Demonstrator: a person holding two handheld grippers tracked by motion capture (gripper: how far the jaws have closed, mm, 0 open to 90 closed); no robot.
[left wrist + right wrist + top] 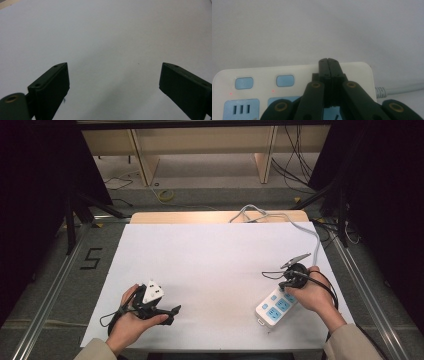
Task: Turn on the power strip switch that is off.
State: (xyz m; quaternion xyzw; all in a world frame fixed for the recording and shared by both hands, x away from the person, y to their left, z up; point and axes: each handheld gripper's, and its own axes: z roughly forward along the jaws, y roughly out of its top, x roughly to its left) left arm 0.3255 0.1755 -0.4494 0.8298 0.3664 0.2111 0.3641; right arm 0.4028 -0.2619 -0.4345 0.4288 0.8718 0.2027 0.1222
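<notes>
A white power strip (274, 309) with pale blue sockets lies at the near right of the white table top (215, 255). In the right gripper view the power strip (262, 75) shows two blue switches and small red lights. My right gripper (328, 61) is shut with nothing between its jaws. Its tips sit over the strip's cable end, and I cannot tell whether they touch it. In the high view the right gripper (287, 287) is held over the strip's far end. My left gripper (171, 315) rests at the near left, and the left gripper (113, 72) stands wide open over bare table.
The strip's grey cable (312, 232) runs back along the right side to a loop (250, 214) at the table's far wooden edge. Metal rails (55, 285) flank the table. Loose cables lie on the floor beyond it.
</notes>
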